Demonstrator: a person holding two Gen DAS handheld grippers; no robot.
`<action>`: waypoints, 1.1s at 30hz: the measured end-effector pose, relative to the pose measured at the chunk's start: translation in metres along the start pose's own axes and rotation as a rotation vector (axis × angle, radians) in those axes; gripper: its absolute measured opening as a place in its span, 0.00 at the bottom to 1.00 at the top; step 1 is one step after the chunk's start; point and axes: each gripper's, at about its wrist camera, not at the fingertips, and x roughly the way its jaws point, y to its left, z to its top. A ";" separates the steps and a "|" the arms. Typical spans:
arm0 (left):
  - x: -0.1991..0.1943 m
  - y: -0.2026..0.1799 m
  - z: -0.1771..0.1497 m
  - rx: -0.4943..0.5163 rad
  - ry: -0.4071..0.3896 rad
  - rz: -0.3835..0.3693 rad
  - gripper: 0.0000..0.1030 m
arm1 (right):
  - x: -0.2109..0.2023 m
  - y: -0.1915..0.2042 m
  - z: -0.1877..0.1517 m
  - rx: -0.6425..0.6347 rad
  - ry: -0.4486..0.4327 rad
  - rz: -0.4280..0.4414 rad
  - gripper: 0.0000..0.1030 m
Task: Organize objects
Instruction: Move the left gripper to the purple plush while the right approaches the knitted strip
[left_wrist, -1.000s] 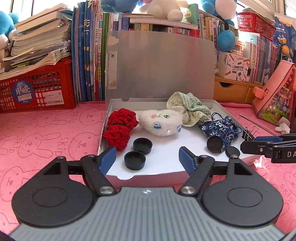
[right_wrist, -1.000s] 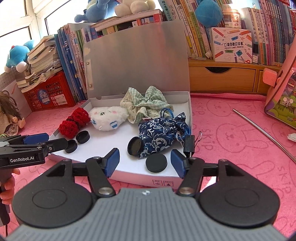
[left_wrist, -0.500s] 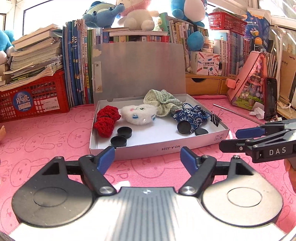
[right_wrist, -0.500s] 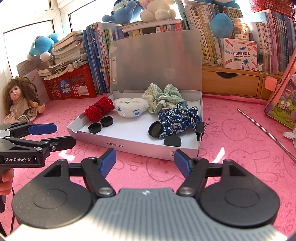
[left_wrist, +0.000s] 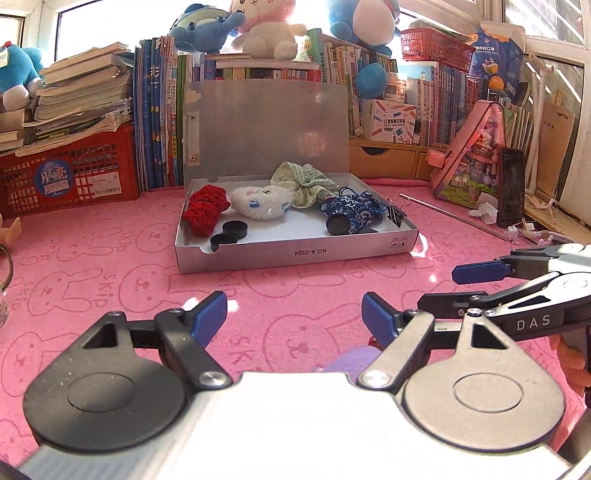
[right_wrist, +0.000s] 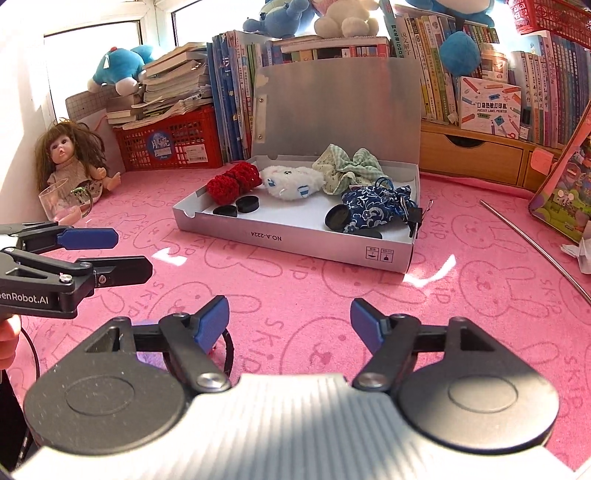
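Note:
A silver box (left_wrist: 295, 253) with its lid up stands on the pink mat, also in the right wrist view (right_wrist: 295, 236). It holds a red knitted piece (left_wrist: 203, 210), a white plush (left_wrist: 260, 201), a green checked cloth (left_wrist: 304, 181), a blue patterned pouch (left_wrist: 351, 214), a binder clip (left_wrist: 395, 216) and black round caps (left_wrist: 234, 229). My left gripper (left_wrist: 294, 317) is open and empty, well in front of the box. My right gripper (right_wrist: 290, 321) is open and empty, also back from the box, and shows in the left wrist view (left_wrist: 476, 280).
A red crate (left_wrist: 70, 173) of books, upright books and plush toys line the back. A doll (right_wrist: 70, 158) and a glass (right_wrist: 61, 201) stand at the left. A metal rod (right_wrist: 535, 243) and a pink case (left_wrist: 476, 166) lie at the right.
Both grippers have pulled back from the box and risen, so the box now looks smaller and farther. Both stay open and empty.

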 end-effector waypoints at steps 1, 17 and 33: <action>-0.004 -0.001 -0.004 -0.005 0.002 -0.003 0.81 | -0.002 0.002 -0.003 -0.001 0.003 0.003 0.80; -0.015 -0.018 -0.042 -0.022 0.071 -0.060 0.81 | -0.009 0.026 -0.038 -0.058 0.049 0.063 0.80; -0.011 -0.004 -0.031 -0.068 0.074 -0.065 0.81 | 0.009 0.039 -0.039 -0.100 0.062 0.114 0.72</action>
